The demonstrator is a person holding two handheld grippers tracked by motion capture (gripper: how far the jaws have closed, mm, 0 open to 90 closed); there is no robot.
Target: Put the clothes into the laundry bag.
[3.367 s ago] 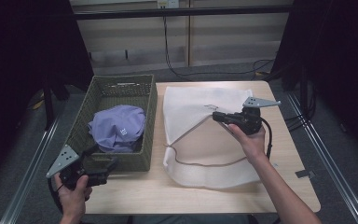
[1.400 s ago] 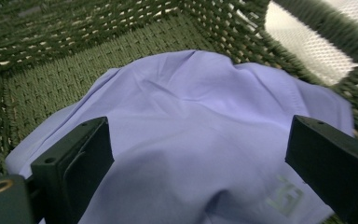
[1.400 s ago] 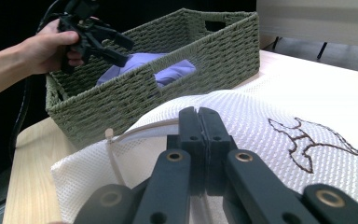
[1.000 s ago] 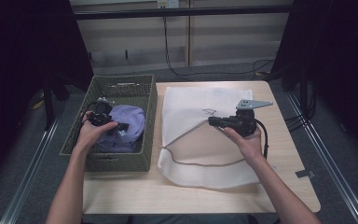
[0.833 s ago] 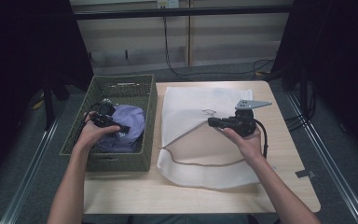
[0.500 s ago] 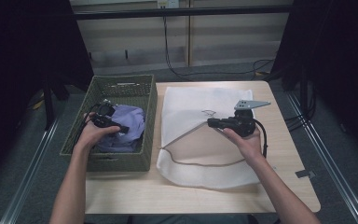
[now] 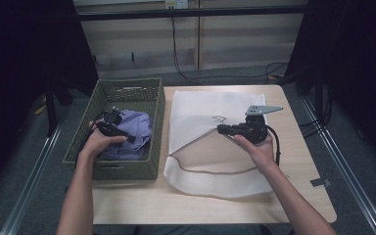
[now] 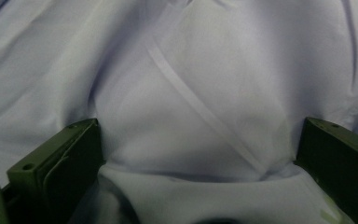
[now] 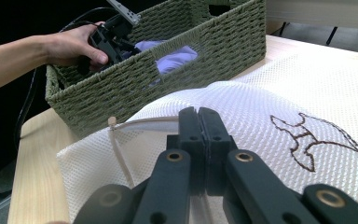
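Note:
A lavender garment (image 7: 139,127) lies crumpled in a green woven basket (image 7: 127,169) on the table's left side. My left gripper (image 7: 130,139) is down in the basket, open, with its jaws spread wide and pressed into the lavender garment (image 8: 191,70). My left gripper (image 8: 200,125) has a fold bulging between the jaws. A white mesh laundry bag (image 7: 200,105) lies flat to the right of the basket. My right gripper (image 7: 220,129) is shut on the bag's top layer and holds it raised, so the mouth gapes toward the basket. In the right gripper view, my right gripper (image 9: 198,112) has its jaws together against the mesh bag (image 9: 307,84).
The basket's wall (image 9: 205,37) stands between the garment and the bag's mouth. Bare wooden table (image 7: 293,196) runs along the front and right. Cables (image 7: 176,54) hang and lie behind the table. Dark curtains flank both sides.
My left gripper has gone from the table's front left corner into the basket and settled onto the garment. My right gripper has kept its hold on the bag, drifting slightly nearer.

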